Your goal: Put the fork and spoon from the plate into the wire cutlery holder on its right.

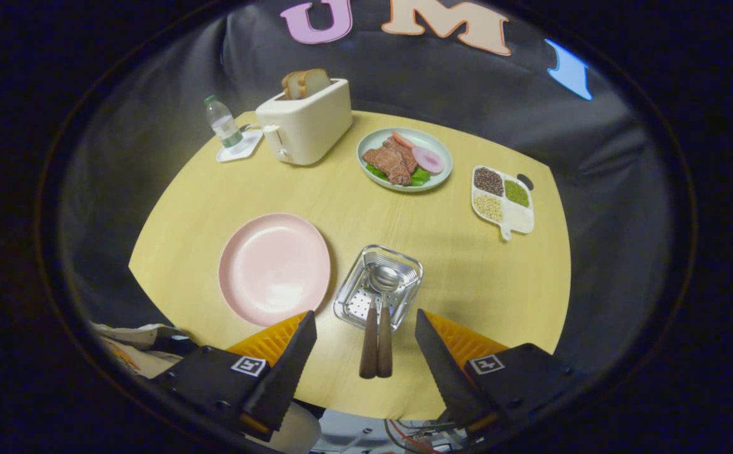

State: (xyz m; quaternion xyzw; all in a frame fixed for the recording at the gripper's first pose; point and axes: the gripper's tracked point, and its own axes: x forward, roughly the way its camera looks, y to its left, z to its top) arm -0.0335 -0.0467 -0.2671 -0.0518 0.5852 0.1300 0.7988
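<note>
Cutlery now lies in the wire holder [378, 287], just right of the bare pink plate [274, 268] on the yellow counter [467, 265]. The spoon [384, 315] rests bowl-up inside it, and beside it a second wooden handle, probably the fork [368, 337], though its head is hard to make out against the mesh. Both handles stick out over the holder's near rim. The tongs [366, 343] stand wide open, gripping nothing, with the handles between the fingers. Judging by this, the task looks done. Doing it well now means lifting the tongs straight clear without brushing those overhanging handles.
</note>
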